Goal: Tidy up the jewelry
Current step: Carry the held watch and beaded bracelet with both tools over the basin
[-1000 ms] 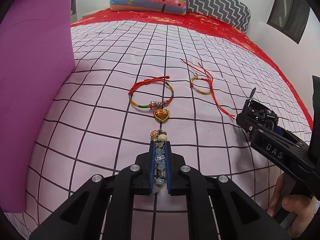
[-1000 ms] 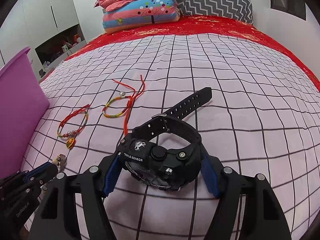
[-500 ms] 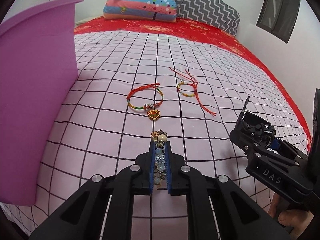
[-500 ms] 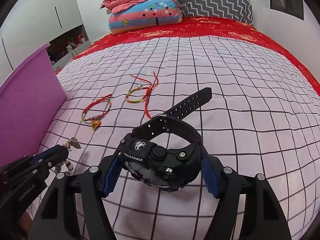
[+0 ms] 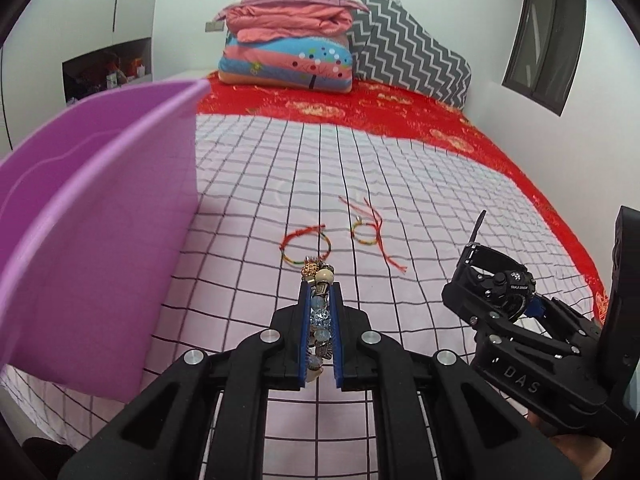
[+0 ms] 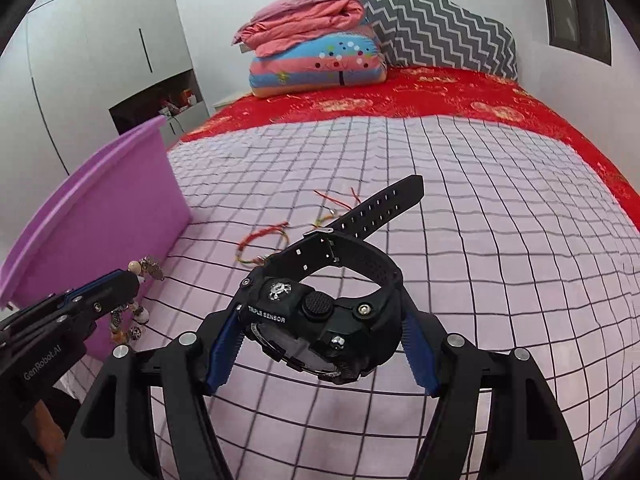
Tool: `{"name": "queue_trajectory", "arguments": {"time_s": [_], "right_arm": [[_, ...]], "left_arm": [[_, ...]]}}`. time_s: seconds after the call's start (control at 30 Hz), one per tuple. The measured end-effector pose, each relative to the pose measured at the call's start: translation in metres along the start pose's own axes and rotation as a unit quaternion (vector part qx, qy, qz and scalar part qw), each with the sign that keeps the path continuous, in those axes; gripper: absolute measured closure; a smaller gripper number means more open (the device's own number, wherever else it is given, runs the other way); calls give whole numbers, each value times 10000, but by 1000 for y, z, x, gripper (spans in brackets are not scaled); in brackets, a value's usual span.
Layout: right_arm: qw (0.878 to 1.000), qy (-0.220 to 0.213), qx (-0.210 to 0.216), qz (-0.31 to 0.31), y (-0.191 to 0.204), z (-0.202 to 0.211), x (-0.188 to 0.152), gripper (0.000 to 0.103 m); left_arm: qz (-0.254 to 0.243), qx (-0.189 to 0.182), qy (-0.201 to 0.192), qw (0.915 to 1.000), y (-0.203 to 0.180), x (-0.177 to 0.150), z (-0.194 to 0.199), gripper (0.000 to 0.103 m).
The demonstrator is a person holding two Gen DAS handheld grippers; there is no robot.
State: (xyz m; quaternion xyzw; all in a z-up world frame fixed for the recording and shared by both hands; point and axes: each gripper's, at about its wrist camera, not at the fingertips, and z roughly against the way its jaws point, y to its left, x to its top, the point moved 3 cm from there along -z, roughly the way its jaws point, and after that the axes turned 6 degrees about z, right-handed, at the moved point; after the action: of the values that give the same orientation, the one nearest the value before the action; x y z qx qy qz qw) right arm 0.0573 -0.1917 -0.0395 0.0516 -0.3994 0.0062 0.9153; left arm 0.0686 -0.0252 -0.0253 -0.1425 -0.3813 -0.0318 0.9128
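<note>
Left tongs: clamped nearly shut on a beaded bracelet; its charms stick out past the tips and a few beads dangle below, seen from the right wrist view.
Right tongs: spread wide around a black watch, the blue pads pressing on either side of its case; the strap loops up and its free end points away toward the pillows.
Both loads: lifted clear of the bed, nothing resting on the sheet.
Purple bin: stands on the bed to the left of both tongs, open at the top; its near wall rises just beside the left tongs.
Key relation: the bin lies to the left, so the left hand with the bracelet is the nearer one; the right hand with the watch would have to cross behind or over the left to reach it. In my judgement the bracelet goes in first.
Long axis: the bracelet hangs lengthwise along the tongs, so it should drop straight once over the rim.
Left on the bed: two red string bracelets, one larger and one smaller with long loose tails, lying side by side on the checked sheet, ahead of both tongs and well apart from the bin.
Risk: dangling beads could catch on the bin's rim.
</note>
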Motion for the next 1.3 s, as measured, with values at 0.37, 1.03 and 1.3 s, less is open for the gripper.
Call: {"name": "queue_trajectory", "arguments": {"time_s": [0.37, 1.03, 1.3], "right_arm": [[9973, -550, 251, 427, 64, 43, 36, 35], [9805, -783, 1315, 1231, 231, 32, 90, 35], [9744, -532, 1422, 1660, 279, 7, 99, 35]], "left_arm": [[69, 69, -641, 9979, 34, 33, 65, 94], [717, 908, -1004, 9882, 169, 58, 114, 94], [905, 1139, -925, 9850, 212, 63, 109, 94]]}}
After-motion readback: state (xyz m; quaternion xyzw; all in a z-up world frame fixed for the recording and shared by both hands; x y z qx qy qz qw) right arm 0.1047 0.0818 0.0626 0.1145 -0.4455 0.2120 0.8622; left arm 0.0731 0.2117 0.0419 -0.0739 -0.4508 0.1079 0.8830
